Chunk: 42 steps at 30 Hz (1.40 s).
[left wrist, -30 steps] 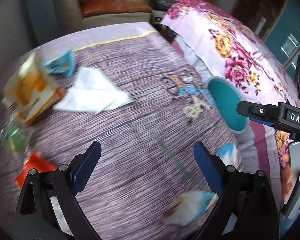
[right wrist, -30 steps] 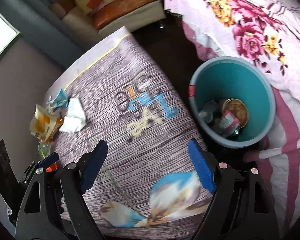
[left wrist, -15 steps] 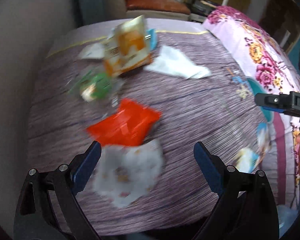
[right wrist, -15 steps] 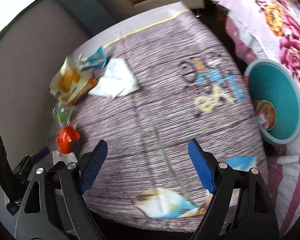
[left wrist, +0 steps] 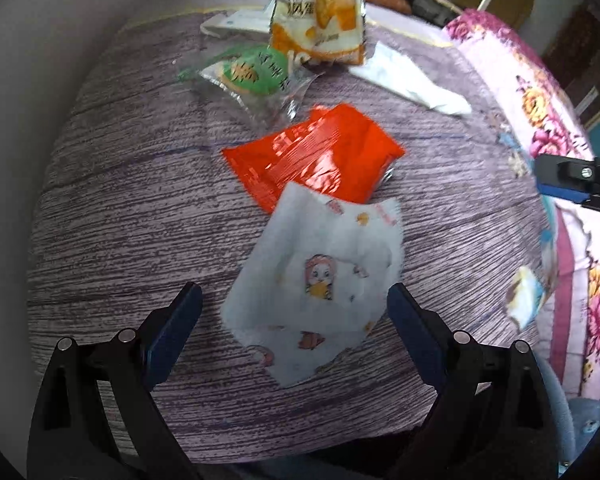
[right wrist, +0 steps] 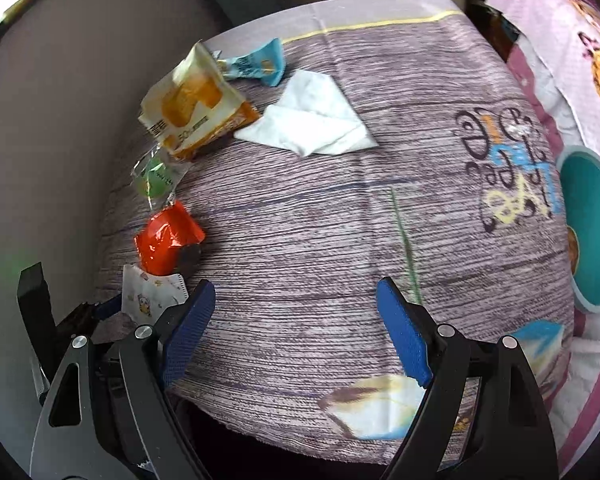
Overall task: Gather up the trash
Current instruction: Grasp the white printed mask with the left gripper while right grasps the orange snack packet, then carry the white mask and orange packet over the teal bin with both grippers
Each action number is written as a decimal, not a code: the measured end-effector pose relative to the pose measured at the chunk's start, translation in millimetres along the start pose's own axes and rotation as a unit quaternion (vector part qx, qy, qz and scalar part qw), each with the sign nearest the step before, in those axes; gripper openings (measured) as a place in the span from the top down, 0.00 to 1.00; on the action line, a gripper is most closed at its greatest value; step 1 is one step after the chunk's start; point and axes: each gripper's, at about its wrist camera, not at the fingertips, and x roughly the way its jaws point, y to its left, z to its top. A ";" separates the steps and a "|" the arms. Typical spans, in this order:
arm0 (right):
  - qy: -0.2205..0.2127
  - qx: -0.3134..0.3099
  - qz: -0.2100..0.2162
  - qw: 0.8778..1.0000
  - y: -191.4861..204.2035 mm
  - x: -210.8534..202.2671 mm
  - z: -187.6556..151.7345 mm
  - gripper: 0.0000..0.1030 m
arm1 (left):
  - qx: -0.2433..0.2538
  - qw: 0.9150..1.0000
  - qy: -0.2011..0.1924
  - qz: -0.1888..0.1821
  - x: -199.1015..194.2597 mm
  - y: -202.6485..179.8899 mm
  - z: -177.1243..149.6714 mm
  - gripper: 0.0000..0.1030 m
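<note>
Trash wrapper (left wrist: 316, 288) — white, cartoon-printed, crumpled, flat on purple wood-grain cloth (left wrist: 120, 208), between closing untouching jaws of left gripper (left wrist: 294, 320), red packet (left wrist: 316, 156) overlapping its far edge, green (left wrist: 252, 70) and orange packets (left wrist: 320, 16) beyond, right gripper (right wrist: 296, 332) spread, empty — teal bin (right wrist: 592, 232) at table edge

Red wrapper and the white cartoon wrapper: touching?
Touching. The left wrist view shows the white cartoon wrapper overlapping the red wrapper's near edge.
</note>
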 end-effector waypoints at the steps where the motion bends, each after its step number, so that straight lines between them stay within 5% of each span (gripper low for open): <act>1: 0.001 -0.002 0.000 1.000 2.0 1.8 0.6 0.24 | 0.004 1.000 -0.005 0.000 -1.0 -1.4 -1.1 0.31; 2: 0.004 -0.006 0.003 1.000 6.5 5.5 1.5 0.24 | 0.007 1.000 -0.003 -0.002 -0.3 -2.7 -1.8 0.49; 6: 0.015 -0.019 0.010 1.000 18.6 15.5 8.1 0.24 | -0.002 1.000 -0.004 -0.014 -1.0 0.5 -4.3 0.80; 7: 0.017 -0.027 0.012 0.999 24.7 19.5 10.6 0.24 | -0.005 1.000 -0.005 -0.020 -2.0 2.5 -5.0 0.81; 27: 0.096 -0.078 0.089 0.988 110.6 113.9 49.3 0.24 | -0.043 0.995 -0.007 -0.087 -12.0 45.4 -17.2 0.82; 28: 0.096 -0.080 0.091 0.988 113.6 115.0 49.8 0.26 | -0.043 0.995 -0.007 -0.087 -12.6 47.4 -17.4 0.82; 32: 0.101 -0.098 0.103 0.985 123.2 118.7 45.8 0.76 | -0.044 0.996 -0.006 -0.082 -14.4 50.4 -16.1 0.82; 42: 0.025 -0.084 0.077 0.993 97.1 74.7 50.0 0.85 | -0.048 0.998 -0.016 -0.041 -19.8 42.8 -0.1 0.83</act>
